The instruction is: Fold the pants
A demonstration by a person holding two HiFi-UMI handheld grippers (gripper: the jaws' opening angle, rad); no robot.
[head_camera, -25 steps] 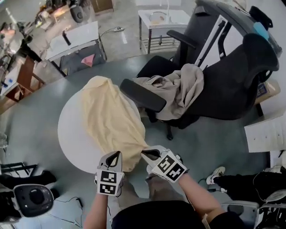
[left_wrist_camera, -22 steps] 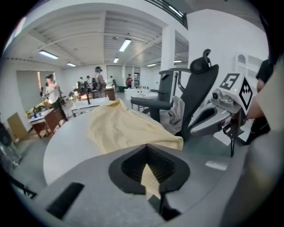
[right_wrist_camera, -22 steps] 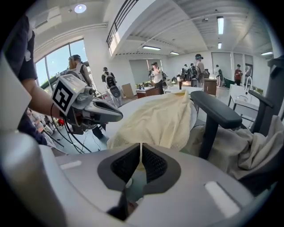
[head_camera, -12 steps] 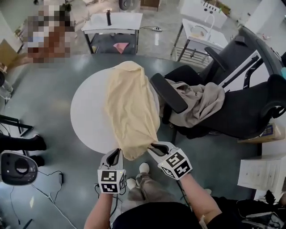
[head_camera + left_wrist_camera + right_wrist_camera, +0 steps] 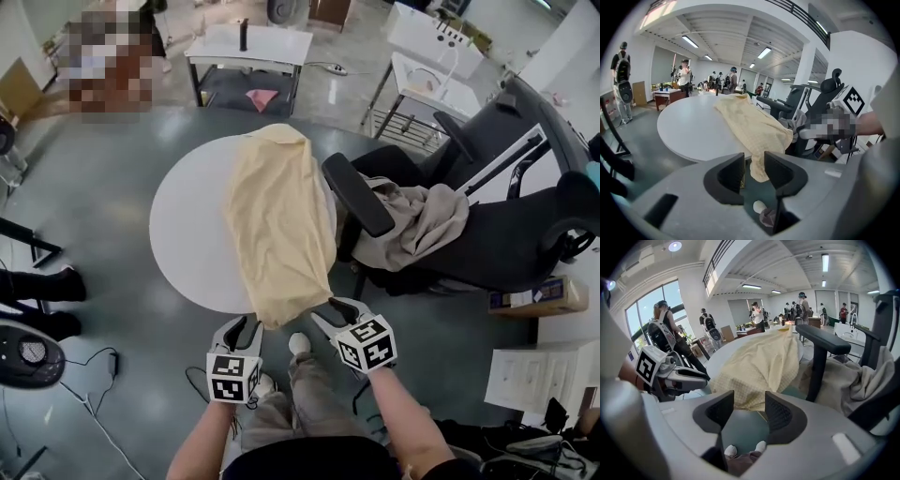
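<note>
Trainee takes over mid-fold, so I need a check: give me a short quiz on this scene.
1. True or false: the yellow pants lie along the round white table, one end hanging over its near edge.
2. The left gripper and right gripper are: A both open; B both shut on cloth; C left shut, right open.
3. Fill in: the beige garment lies on a black ____.
Key: 1 true. 2 A; both grippers' fingers have just been opening, no cloth pressed between them. 3 chair.
</note>
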